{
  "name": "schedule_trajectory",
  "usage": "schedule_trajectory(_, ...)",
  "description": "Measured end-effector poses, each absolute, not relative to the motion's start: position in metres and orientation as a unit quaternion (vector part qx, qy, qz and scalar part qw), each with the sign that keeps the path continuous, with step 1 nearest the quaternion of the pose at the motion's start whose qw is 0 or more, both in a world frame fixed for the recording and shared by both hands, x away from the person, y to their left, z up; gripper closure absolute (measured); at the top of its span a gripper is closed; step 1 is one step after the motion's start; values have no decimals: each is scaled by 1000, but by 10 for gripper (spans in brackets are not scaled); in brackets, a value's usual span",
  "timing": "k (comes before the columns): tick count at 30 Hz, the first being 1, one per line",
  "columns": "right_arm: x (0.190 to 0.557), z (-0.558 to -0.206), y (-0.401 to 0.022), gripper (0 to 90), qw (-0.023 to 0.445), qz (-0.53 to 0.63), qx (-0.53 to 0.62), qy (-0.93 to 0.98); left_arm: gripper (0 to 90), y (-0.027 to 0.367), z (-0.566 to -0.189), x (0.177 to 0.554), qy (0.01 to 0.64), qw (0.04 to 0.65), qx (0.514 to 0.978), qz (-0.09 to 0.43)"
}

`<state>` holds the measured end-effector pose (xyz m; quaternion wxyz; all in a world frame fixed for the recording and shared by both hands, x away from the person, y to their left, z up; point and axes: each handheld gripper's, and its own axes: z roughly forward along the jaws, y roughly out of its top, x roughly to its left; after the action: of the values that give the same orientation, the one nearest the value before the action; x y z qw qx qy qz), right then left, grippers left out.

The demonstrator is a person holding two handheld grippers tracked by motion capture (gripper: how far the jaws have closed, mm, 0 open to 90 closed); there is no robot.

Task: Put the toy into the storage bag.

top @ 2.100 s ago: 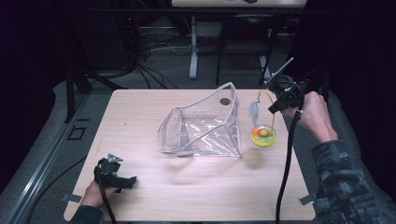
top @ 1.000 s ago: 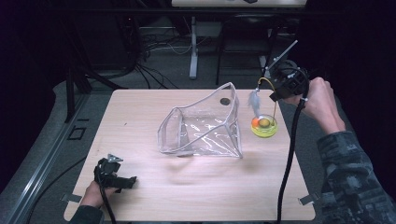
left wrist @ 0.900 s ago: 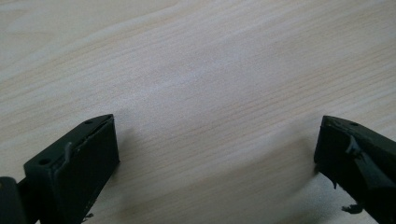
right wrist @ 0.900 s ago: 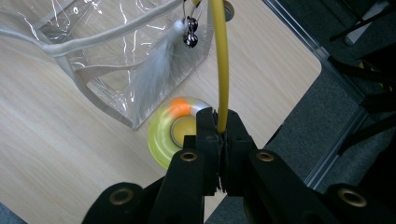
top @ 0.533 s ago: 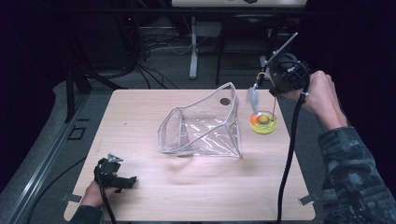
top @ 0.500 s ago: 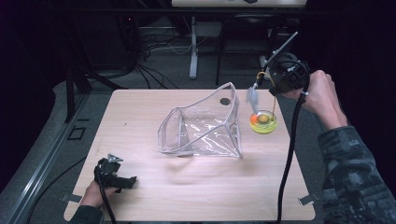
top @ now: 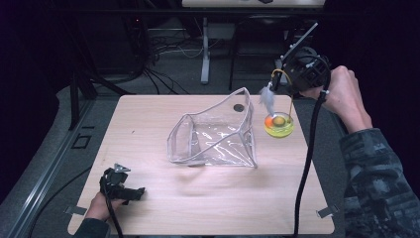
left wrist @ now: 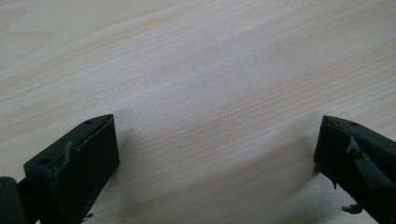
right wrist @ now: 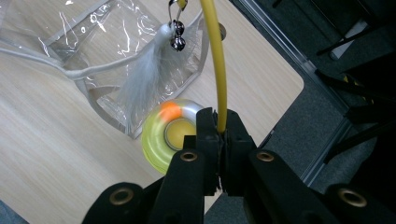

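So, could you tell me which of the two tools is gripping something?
The right tool, clamped on the yellow wand of the cat toy; the left tool stands open over bare table.

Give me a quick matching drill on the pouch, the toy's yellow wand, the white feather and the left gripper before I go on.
Things:
1. clear pouch
2. yellow wand
3. white feather
4. left gripper

States:
A. pinched between shut jaws
B. hanging from the wand's top by a clip with small bells
C. open, jaws wide apart over bare wood
D. standing open at mid-table

Pairs: 1-D, 2-A, 3-B, 4-C
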<state>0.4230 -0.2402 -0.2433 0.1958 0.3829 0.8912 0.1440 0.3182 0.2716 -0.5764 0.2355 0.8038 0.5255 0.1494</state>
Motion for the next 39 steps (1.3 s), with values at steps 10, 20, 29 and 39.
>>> schedule_trajectory(10,420,-227,-239,880,205,150,382,889,0,272,-576,318,525,236,804,149)
schedule_trajectory(20,417,-213,-235,880,215,157,378,887,0,271,-576,318,525,236,804,149)
schedule_trajectory(29,416,-200,-227,880,224,158,370,888,0,271,-576,318,525,236,804,149)
schedule_trajectory(39,416,-184,-217,880,232,171,364,886,0,271,-576,318,525,235,804,149)
